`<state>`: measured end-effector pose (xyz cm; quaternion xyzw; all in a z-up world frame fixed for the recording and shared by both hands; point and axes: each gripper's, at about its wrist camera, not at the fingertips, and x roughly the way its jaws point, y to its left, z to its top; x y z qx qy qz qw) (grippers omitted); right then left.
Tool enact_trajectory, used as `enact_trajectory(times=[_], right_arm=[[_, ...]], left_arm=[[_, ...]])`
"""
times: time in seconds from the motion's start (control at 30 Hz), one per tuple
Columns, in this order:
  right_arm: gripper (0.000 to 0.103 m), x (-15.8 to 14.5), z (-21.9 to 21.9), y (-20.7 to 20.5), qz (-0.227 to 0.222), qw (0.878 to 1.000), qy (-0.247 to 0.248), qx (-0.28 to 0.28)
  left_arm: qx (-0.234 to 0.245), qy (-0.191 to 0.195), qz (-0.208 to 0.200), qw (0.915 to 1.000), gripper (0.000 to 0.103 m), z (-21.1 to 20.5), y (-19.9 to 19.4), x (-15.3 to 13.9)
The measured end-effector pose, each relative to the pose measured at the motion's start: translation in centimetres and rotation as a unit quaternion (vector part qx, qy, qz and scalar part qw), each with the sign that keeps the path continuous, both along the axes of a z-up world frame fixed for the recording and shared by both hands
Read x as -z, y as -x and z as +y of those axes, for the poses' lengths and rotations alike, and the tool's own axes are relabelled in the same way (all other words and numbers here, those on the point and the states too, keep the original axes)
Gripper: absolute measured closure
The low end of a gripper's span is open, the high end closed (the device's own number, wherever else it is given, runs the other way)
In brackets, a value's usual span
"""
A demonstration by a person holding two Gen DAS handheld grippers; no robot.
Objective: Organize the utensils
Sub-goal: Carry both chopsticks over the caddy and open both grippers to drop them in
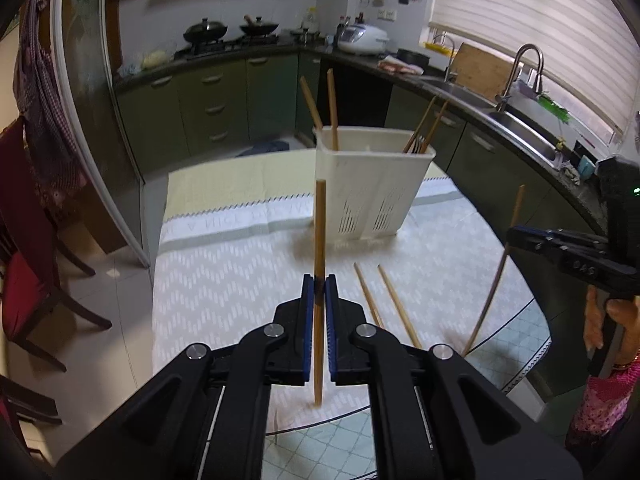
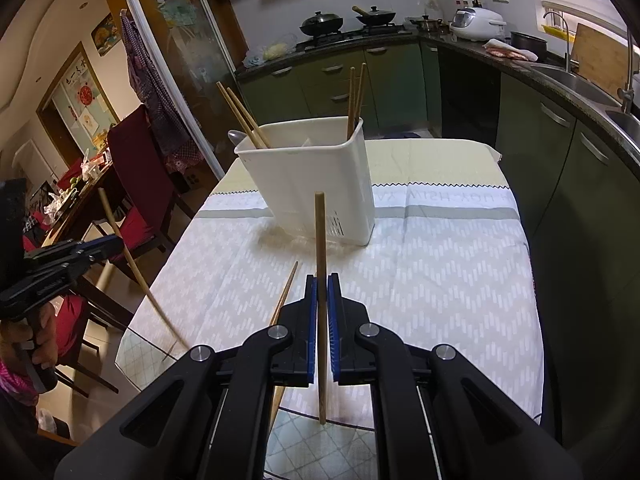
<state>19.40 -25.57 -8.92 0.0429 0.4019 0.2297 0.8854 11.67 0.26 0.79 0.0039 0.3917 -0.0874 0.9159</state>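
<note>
My left gripper [image 1: 319, 281] is shut on a wooden chopstick [image 1: 320, 220] that stands upright between its blue pads, above the table. My right gripper [image 2: 321, 281] is likewise shut on a second upright chopstick [image 2: 319, 236]. Each gripper shows in the other's view, the right gripper [image 1: 516, 235] and the left gripper [image 2: 112, 246], both with a slanted stick. A white utensil holder [image 1: 372, 188] [image 2: 312, 184] stands at the far middle of the table, with chopsticks [image 1: 332, 104] leaning in both of its end compartments. Two loose chopsticks [image 1: 396, 304] lie on the cloth, and one loose chopstick [image 2: 286, 294] shows beside my right gripper.
The table wears a white and pale-yellow patterned cloth [image 2: 440, 264]. Dark red chairs [image 1: 24, 280] stand to its left. A kitchen counter with a sink [image 1: 520, 120], stove and pans [image 1: 206, 30] curves round behind and to the right. A person's hand [image 1: 600, 320] grips the right handle.
</note>
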Motion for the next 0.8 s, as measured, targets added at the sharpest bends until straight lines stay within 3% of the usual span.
enact_trajectory(times=[0.4,0.63,0.8], right_arm=[[0.097,-2.2,0.6,-0.4,-0.02,1.0,0.004,-0.006],[0.097,-5.8,1.6,-1.1,-0.041,0.999,0.005,-0.025],[0.097,-9.4,2.3,-1.9,-0.064,0.997,0.007,-0.032]], left_arm=[[0.015,0.007,-0.019,0.9997,0.097,-0.8,-1.3,-1.9],[0.03,0.014,-0.026,0.9991,0.097,-1.7,-2.5,-3.8],[0.044,0.019,-0.046,0.9978,0.097,-2.6,-3.3,-7.5]])
